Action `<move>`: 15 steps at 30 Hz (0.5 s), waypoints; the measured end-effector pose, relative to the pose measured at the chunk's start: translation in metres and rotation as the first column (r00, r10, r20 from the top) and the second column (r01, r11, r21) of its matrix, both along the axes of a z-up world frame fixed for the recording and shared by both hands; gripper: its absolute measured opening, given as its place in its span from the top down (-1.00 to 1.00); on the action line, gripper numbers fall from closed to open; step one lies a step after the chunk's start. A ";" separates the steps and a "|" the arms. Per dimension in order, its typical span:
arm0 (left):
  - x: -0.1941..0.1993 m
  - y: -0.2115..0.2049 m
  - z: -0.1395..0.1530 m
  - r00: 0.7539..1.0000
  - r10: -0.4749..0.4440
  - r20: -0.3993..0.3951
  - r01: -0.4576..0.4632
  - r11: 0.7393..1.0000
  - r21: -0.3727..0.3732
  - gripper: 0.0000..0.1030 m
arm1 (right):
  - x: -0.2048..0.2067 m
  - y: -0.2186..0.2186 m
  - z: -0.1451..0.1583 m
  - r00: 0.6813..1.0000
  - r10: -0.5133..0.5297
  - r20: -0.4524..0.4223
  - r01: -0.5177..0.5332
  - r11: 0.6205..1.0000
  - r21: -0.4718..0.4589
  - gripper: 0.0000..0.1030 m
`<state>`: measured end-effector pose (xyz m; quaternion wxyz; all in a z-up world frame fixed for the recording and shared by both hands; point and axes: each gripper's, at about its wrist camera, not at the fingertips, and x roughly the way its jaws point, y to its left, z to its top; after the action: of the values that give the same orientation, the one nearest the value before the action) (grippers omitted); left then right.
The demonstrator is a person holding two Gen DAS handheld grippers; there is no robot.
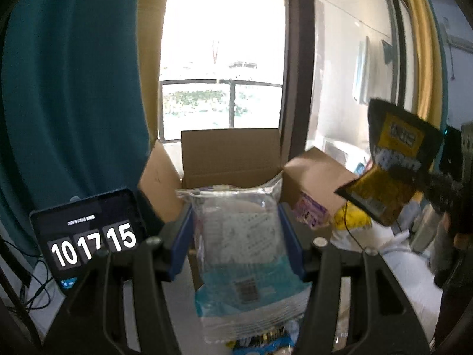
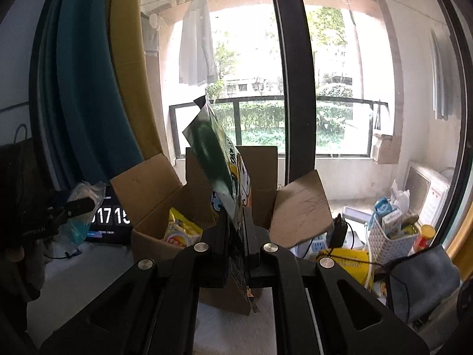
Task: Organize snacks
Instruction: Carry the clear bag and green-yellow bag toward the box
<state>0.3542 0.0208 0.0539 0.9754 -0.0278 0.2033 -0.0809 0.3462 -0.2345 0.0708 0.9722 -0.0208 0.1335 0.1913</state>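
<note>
Now both my hands carry snacks near the open box (image 2: 165,230).
Left gripper (image 1: 236,236) jaws pinch a clear packet (image 1: 242,251); right gripper (image 2: 235,236) jaws clamp a dark bag (image 2: 218,159).

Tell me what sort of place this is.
Most likely a room in a home, beside a balcony. A glass balcony door opens onto a railing and greenery, a shirt hangs drying outside, and curtains flank a cardboard box of snacks on a cluttered table.

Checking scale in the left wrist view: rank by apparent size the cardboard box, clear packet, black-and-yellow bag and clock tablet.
1. Cardboard box
2. Clear packet, inflated by nearness
3. Clock tablet and black-and-yellow bag: alike, unranked
</note>
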 end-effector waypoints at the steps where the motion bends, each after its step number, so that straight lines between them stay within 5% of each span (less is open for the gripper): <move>1: 0.006 0.001 0.002 1.000 0.005 0.004 -0.005 1.000 -0.006 -0.11 | 0.005 0.001 0.000 1.000 -0.001 -0.002 0.001 1.000 -0.001 0.85; 15: 0.085 0.001 0.026 0.996 0.044 0.081 -0.045 0.999 0.005 -0.11 | 0.077 0.027 0.010 1.000 -0.027 0.004 0.027 1.000 -0.014 0.85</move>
<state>0.4391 0.0214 0.0799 0.9845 -0.0256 0.1631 -0.0596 0.4237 -0.2077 0.0803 0.9748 -0.0264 0.1334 0.1771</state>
